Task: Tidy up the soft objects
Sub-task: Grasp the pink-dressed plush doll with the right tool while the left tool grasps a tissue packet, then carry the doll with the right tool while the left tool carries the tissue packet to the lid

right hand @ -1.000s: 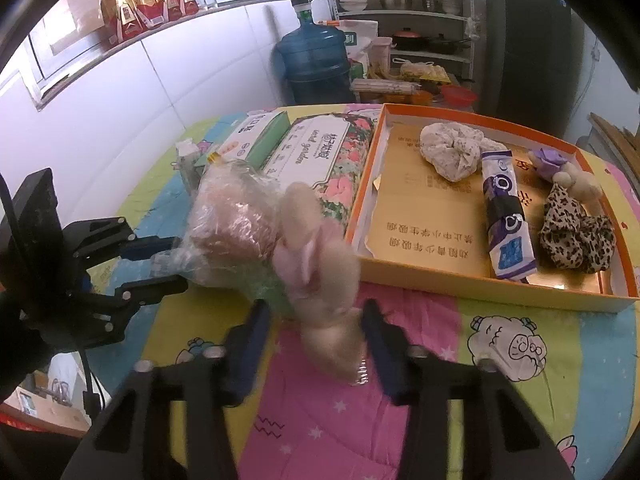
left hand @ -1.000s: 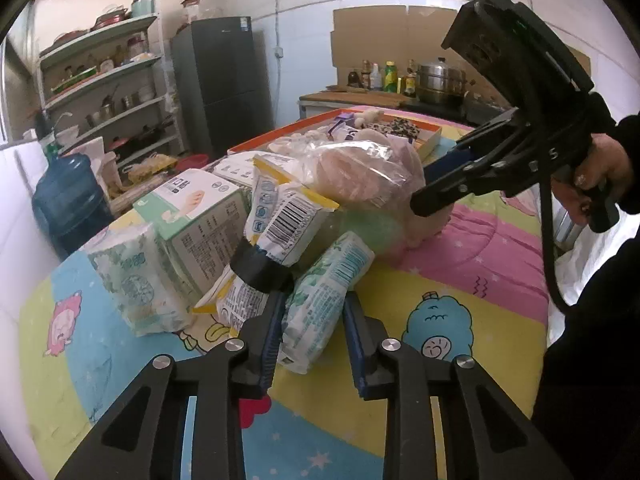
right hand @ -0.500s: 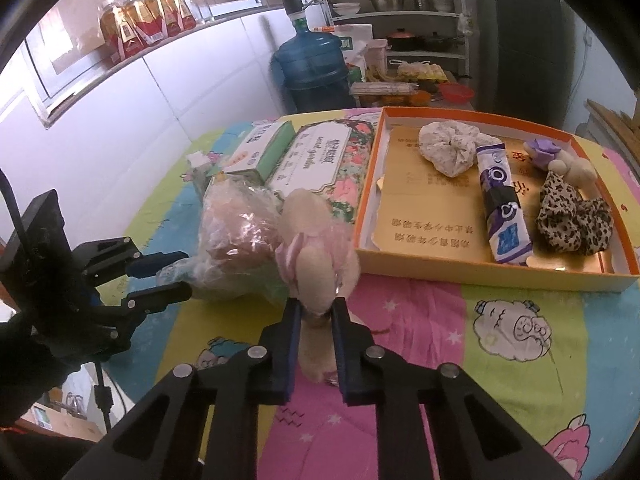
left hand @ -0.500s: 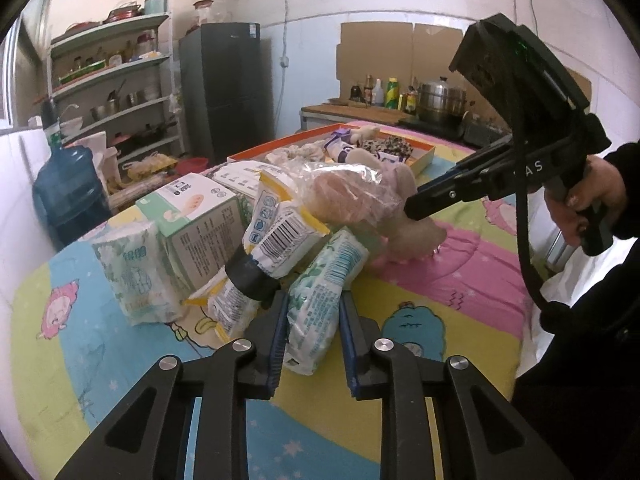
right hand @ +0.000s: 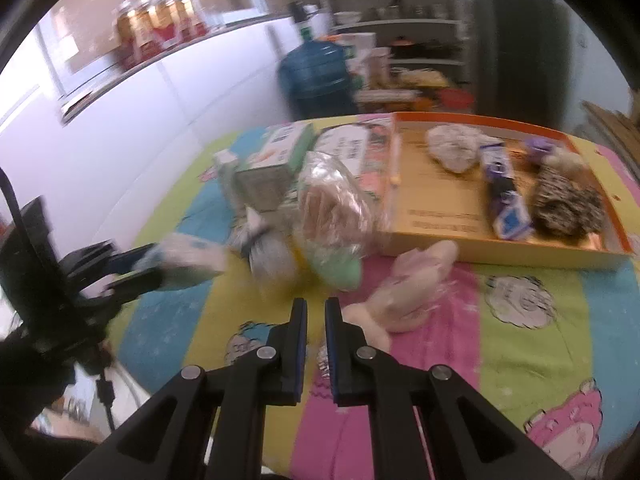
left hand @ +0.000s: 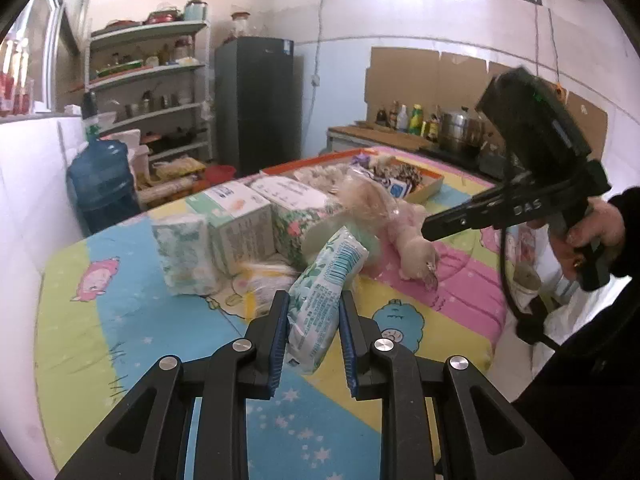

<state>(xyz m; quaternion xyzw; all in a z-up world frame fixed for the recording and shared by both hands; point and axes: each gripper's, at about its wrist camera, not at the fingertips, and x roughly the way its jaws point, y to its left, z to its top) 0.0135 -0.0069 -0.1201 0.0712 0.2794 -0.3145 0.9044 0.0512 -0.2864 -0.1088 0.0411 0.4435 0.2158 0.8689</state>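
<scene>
Tissue pack (left hand: 320,300): soft, light, crushable; clamped mid-body by left gripper (left hand: 313,332), raised off table (left hand: 132,320). Plush toy (right hand: 404,292): limp, beside orange tray (right hand: 496,254); right gripper (right hand: 316,336) nearly closed, empty.

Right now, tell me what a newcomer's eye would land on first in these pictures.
First, the left gripper in the foreground, shut on a green-and-white tissue pack lifted off the bright cartoon tablecloth. Next, the pink plush toy lying loose on the cloth just in front of the orange tray, beside the right gripper, whose jaws stand nearly closed on nothing. Behind sit a jumble of tissue boxes and bagged goods.
</scene>
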